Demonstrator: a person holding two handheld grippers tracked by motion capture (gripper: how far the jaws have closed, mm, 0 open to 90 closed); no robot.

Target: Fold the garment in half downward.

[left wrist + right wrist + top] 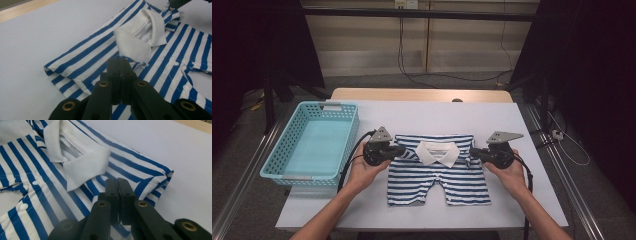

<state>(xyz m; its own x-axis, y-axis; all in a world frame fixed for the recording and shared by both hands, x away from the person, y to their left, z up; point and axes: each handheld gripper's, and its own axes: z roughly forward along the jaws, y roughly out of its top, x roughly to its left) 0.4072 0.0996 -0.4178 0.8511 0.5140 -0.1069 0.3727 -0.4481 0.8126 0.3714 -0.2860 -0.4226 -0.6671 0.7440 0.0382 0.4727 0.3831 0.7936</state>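
A small blue-and-white striped garment point(437, 177) with a white collar point(438, 152) lies flat on the white table point(437, 115), collar at the far side. My left gripper point(403, 150) hovers over its left shoulder, jaws pressed together, and I see no cloth between them. In the left gripper view the shut tips point(120, 60) point at the striped shoulder point(82, 57) just short of the collar point(135, 45). My right gripper point(473, 153) mirrors this at the right shoulder. Its shut tips point(117, 180) sit beside the collar flap point(85, 168), over the stripes point(140, 173).
A light blue plastic basket point(287, 172) stands on the table's left side, close to my left hand. The table's wooden far edge point(422, 94) lies beyond the garment. Black frame rails run along both sides of the table.
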